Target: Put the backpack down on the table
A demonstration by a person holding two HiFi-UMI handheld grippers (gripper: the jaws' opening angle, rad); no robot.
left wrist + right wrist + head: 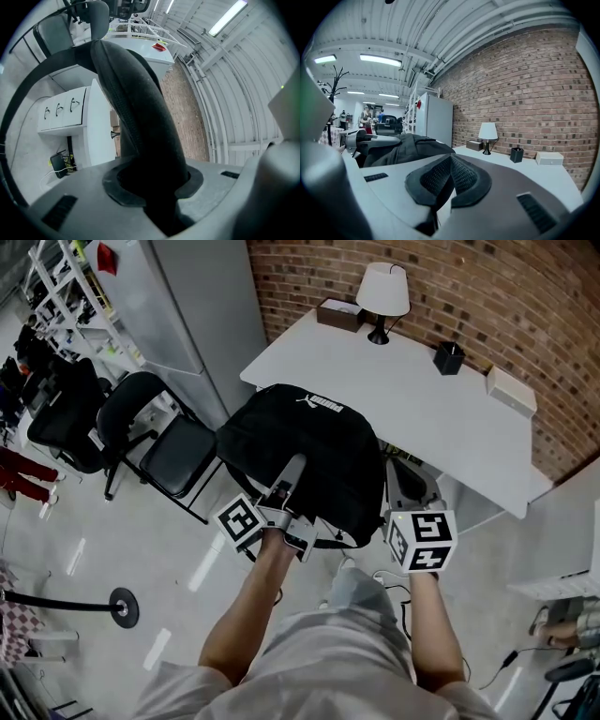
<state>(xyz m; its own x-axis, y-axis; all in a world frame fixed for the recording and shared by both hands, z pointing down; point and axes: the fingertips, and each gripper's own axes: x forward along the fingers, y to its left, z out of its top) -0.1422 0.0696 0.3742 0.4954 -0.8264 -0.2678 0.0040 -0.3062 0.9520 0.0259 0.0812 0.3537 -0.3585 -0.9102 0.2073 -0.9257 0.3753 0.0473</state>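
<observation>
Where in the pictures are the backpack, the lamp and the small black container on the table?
backpack (314, 442), head view, middle of its black body.
lamp (384, 289), head view, on the white shade.
small black container (448, 359), head view, on its side wall.

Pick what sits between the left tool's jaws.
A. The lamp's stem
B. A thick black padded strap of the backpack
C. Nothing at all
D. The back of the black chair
B: the left gripper view shows the left tool shut on a thick black padded strap, and the head view shows that tool at the near edge of the backpack.
</observation>
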